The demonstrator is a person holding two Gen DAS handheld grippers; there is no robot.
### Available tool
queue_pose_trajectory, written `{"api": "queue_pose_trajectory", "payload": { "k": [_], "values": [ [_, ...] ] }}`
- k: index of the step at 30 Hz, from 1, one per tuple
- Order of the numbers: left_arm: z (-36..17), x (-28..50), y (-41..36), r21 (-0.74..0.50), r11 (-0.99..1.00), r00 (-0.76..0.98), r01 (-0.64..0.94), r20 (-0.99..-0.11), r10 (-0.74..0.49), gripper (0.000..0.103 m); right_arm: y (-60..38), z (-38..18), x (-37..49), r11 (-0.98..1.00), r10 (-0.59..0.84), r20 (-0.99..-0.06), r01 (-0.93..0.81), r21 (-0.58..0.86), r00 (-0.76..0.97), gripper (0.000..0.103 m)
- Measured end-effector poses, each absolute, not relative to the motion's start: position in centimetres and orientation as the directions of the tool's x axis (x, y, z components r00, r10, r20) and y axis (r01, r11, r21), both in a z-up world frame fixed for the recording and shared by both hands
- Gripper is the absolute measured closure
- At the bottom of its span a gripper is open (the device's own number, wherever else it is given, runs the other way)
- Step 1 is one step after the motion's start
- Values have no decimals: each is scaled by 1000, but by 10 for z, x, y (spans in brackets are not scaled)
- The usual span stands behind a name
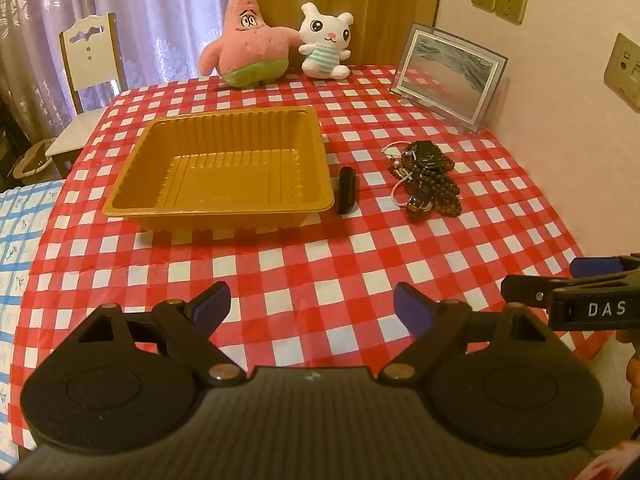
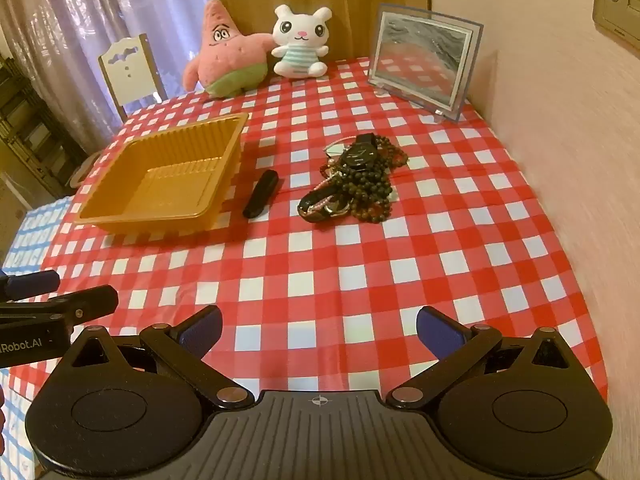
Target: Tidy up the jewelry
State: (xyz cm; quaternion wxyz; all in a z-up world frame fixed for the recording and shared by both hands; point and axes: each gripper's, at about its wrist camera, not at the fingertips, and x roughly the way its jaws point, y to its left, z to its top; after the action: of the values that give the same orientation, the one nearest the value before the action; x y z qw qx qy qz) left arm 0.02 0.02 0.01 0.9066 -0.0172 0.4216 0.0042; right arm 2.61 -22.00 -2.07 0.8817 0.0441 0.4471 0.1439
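A heap of jewelry (image 1: 426, 178) (image 2: 356, 178) lies on the red-checked tablecloth: dark bead strings, a black watch (image 2: 360, 154) on top, and a pink bracelet. An empty gold plastic tray (image 1: 224, 164) (image 2: 168, 176) sits to its left. Between them lies a small black oblong case (image 1: 347, 190) (image 2: 262, 193). My left gripper (image 1: 312, 306) hovers open over the near cloth, nothing between its blue pads. My right gripper (image 2: 318, 326) is likewise open and empty, well short of the heap. Each gripper shows at the other view's edge: the right gripper (image 1: 556, 280) and the left gripper (image 2: 56, 292).
At the table's far edge stand a pink star plush (image 1: 246, 40) (image 2: 224, 52), a white bunny plush (image 1: 326, 42) (image 2: 300, 42) and a framed sand picture (image 1: 446, 74) (image 2: 422, 60). A wall runs along the right. A white chair (image 1: 90, 76) stands beyond the left side.
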Motion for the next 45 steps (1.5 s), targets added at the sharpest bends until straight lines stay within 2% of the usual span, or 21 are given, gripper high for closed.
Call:
{"api": "queue_pose_trajectory", "payload": {
  "k": [45],
  "values": [
    [0, 0, 0, -25, 999, 641, -21, -768, -5, 16, -213, -22, 26, 957, 286, -781, -209, 202, 555, 0]
  ]
}}
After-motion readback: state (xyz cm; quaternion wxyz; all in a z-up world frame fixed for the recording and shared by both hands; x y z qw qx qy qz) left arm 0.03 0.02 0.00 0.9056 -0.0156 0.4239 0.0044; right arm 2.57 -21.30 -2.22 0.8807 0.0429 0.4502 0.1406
